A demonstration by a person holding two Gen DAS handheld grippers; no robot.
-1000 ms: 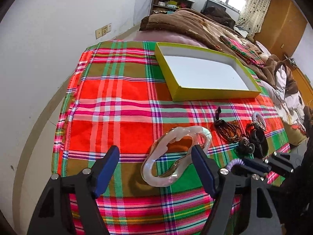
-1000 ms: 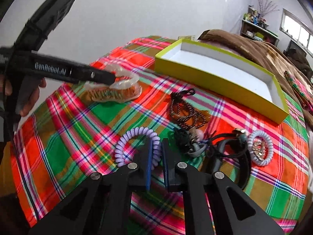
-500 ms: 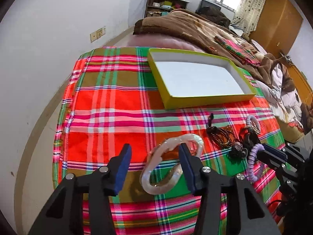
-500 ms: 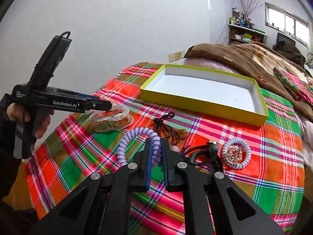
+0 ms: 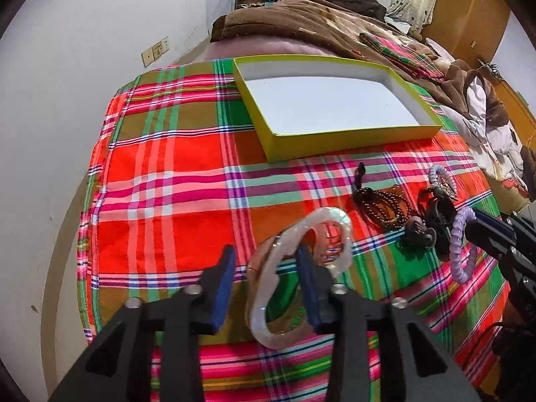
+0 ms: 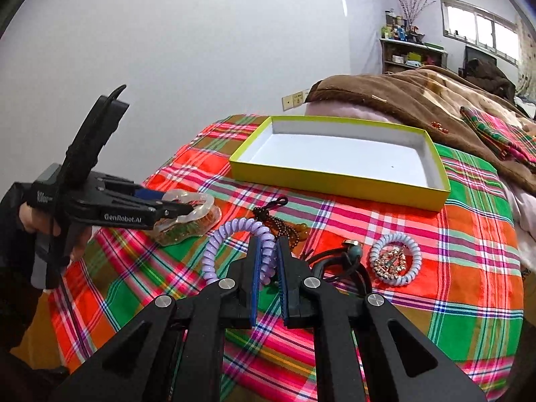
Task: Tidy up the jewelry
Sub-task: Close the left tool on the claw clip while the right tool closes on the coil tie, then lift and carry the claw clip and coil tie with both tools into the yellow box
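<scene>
L gripper (image 5: 264, 268): jaws partly open, right jaw passed through the pearly bangle (image 5: 301, 274), rim between the jaws but not seen clamped; bangle is tilted up off the plaid cloth (image 5: 174, 174). R gripper (image 6: 268, 258): jaws nearly closed, purple coil band (image 6: 234, 234) pinched between them, held above the cloth. Yellow box (image 6: 338, 181) is seen beyond, w/ bead strand (image 5: 382, 204) & white coil band (image 6: 395, 261) lying near.

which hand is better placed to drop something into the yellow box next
Right. Its tool is shut on the purple coil hair tie, lifted clear of the cloth. The left tool is open around one side of the pearly bangle, not clamped. The box lies ahead.
</scene>
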